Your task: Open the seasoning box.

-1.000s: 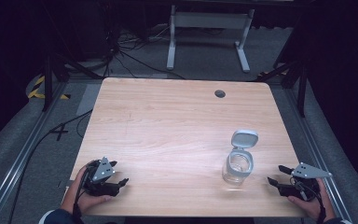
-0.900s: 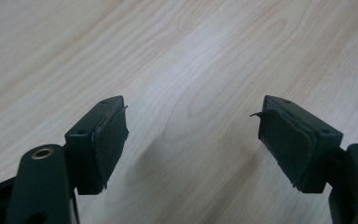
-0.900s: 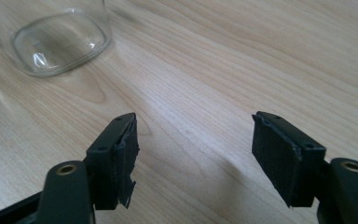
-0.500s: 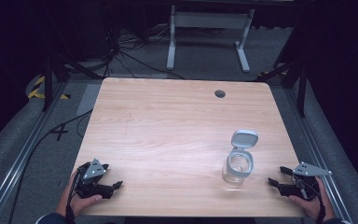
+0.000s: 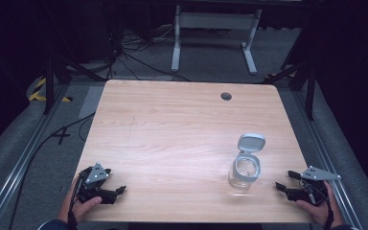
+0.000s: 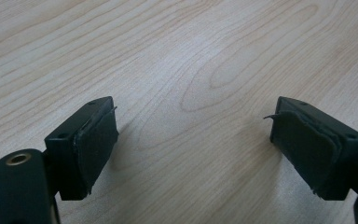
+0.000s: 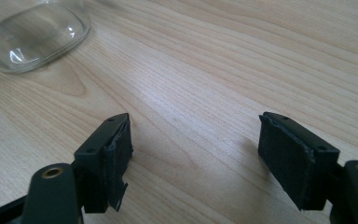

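Note:
A clear glass jar (image 5: 243, 172) with a grey flip lid (image 5: 250, 142) standing open rests on the wooden table (image 5: 172, 134), right of centre near the front. Its glass base (image 7: 35, 35) shows at the top left of the right gripper view. My right gripper (image 5: 285, 184) rests at the table's front right corner, a short way right of the jar, jaws open and nothing between them (image 7: 193, 158). My left gripper (image 5: 117, 191) lies at the front left corner, also open over bare wood (image 6: 193, 140).
A round cable hole (image 5: 226, 96) sits near the table's far edge. Beyond the table stand a white metal frame (image 5: 213, 28) and cables on the grey floor. A dark rail (image 5: 24, 163) runs along the left side.
My left gripper has drawn back toward the front left edge of the table. The right gripper has shifted slightly. The jar has not moved.

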`<state>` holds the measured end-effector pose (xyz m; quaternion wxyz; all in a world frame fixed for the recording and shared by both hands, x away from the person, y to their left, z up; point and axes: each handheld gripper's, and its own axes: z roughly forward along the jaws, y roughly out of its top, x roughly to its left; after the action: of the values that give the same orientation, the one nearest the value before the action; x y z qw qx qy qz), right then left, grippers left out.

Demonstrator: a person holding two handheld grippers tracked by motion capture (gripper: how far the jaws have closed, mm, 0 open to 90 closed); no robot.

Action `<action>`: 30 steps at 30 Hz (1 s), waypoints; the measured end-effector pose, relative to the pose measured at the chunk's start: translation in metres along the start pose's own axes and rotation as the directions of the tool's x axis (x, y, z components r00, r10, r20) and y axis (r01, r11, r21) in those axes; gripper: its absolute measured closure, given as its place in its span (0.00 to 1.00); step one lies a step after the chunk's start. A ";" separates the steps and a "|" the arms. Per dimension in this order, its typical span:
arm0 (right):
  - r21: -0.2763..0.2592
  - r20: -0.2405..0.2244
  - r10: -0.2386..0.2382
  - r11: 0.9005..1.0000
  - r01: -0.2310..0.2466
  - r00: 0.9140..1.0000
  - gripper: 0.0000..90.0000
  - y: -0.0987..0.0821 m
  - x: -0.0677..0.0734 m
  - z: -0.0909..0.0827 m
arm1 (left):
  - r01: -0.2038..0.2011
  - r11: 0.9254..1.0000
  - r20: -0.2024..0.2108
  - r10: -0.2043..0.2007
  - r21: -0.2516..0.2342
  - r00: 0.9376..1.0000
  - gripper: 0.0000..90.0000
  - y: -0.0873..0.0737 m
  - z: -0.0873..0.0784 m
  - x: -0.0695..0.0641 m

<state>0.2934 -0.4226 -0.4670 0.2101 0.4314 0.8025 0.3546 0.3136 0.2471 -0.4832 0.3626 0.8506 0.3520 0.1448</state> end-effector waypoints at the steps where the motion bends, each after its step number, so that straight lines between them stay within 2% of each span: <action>1: 0.000 0.001 0.001 1.000 -0.001 1.000 0.28 0.000 0.000 0.000 | 0.001 1.000 -0.001 -0.001 0.001 1.000 0.16 0.000 0.000 0.000; 24: 0.006 0.005 0.008 1.000 -0.008 1.000 0.26 0.003 -0.001 0.003 | -0.002 1.000 -0.005 0.002 0.006 1.000 0.15 0.001 0.000 0.001; 25: 0.006 0.006 0.007 1.000 -0.007 1.000 0.26 0.003 -0.001 0.003 | 0.015 1.000 -0.001 -0.015 0.005 1.000 0.15 0.001 0.001 0.000; 26: 0.006 0.006 0.007 1.000 -0.007 1.000 0.25 0.003 -0.001 0.003 | 0.015 1.000 -0.001 -0.015 0.006 1.000 0.15 0.001 0.001 0.000; 28: 0.006 0.006 0.007 1.000 -0.007 1.000 0.25 0.003 -0.001 0.003 | -0.011 1.000 -0.004 0.011 0.007 1.000 0.14 0.002 0.001 0.002; 30: 0.006 0.007 0.007 1.000 -0.007 1.000 0.25 0.003 -0.001 0.003 | -0.006 1.000 -0.004 0.006 0.008 1.000 0.14 0.002 0.001 0.002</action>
<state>0.2973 -0.4211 -0.4670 0.2102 0.4360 0.8014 0.3515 0.3168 0.2470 -0.4829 0.3582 0.8528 0.3509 0.1460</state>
